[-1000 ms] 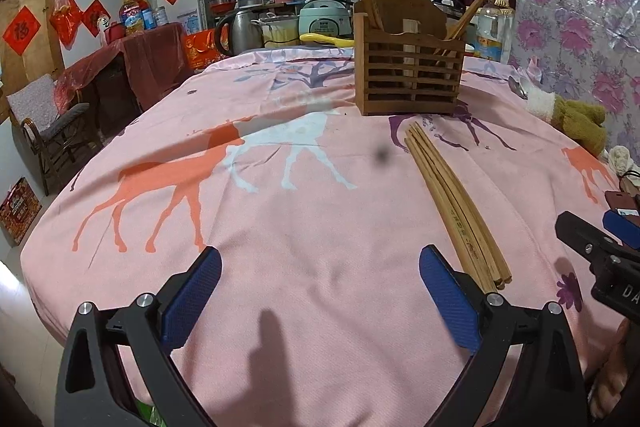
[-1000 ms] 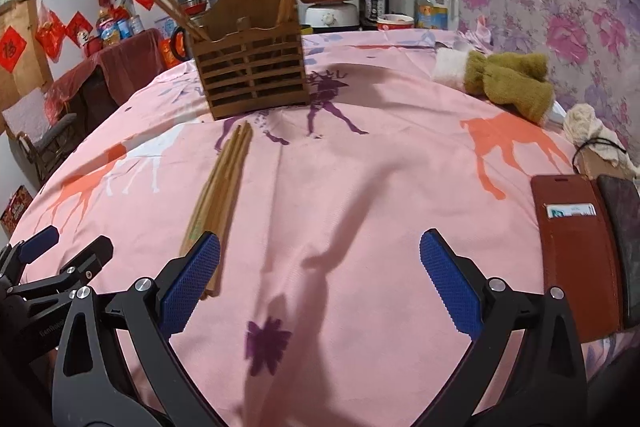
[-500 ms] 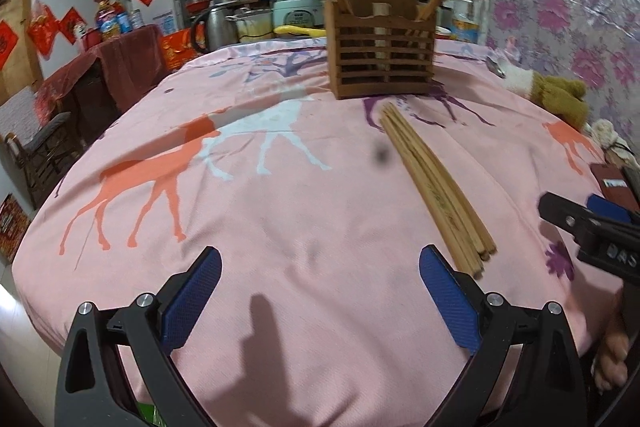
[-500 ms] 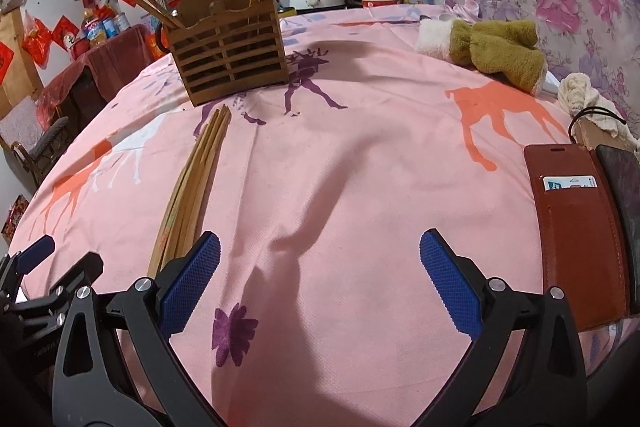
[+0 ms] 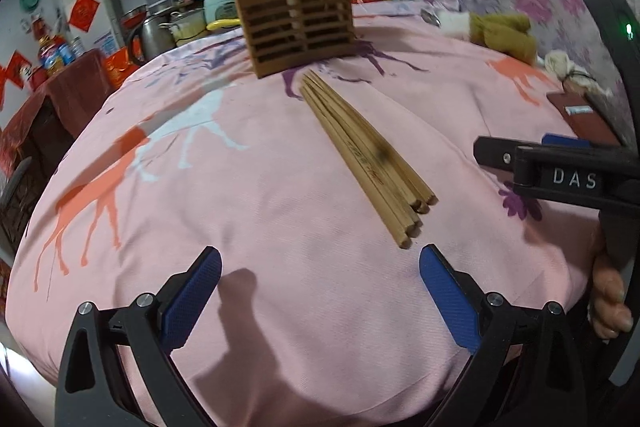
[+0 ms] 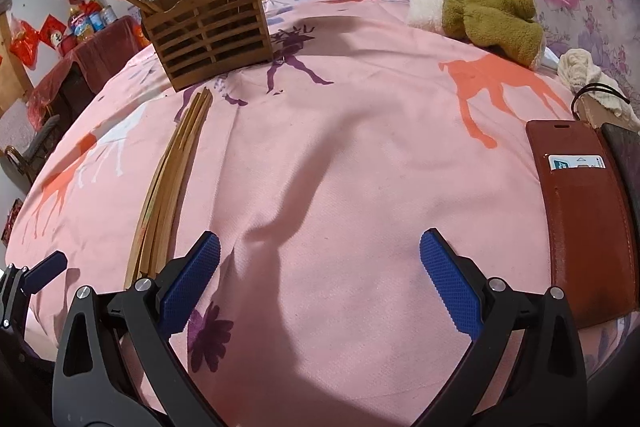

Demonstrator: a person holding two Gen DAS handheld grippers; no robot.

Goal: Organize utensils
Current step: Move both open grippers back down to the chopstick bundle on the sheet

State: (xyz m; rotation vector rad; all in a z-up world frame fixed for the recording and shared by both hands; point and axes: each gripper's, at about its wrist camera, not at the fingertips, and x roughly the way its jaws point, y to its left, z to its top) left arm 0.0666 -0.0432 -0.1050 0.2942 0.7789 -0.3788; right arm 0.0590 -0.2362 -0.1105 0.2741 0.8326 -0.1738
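Observation:
A bundle of several wooden chopsticks point(image 5: 366, 159) lies on the pink tablecloth point(image 5: 240, 187), pointing toward a slatted wooden utensil holder point(image 5: 294, 27) that has a few chopsticks standing in it. My left gripper point(image 5: 320, 289) is open and empty, its right pad just short of the bundle's near ends. The right gripper point(image 5: 560, 167) shows from the side at the right edge. In the right wrist view the chopsticks point(image 6: 174, 179) lie to the left, the holder point(image 6: 208, 39) stands beyond them, and my right gripper point(image 6: 320, 279) is open and empty.
A brown leather wallet case point(image 6: 580, 211) lies at the right edge of the table. A green and white plush cloth point(image 6: 484, 19) lies at the far right. Pots, bottles and cookers stand beyond the table's far edge.
Both grippers have moved forward toward the chopsticks and the holder. The left gripper has also swung right, so the bundle's near ends now lie close to its right pad. Both stay open.

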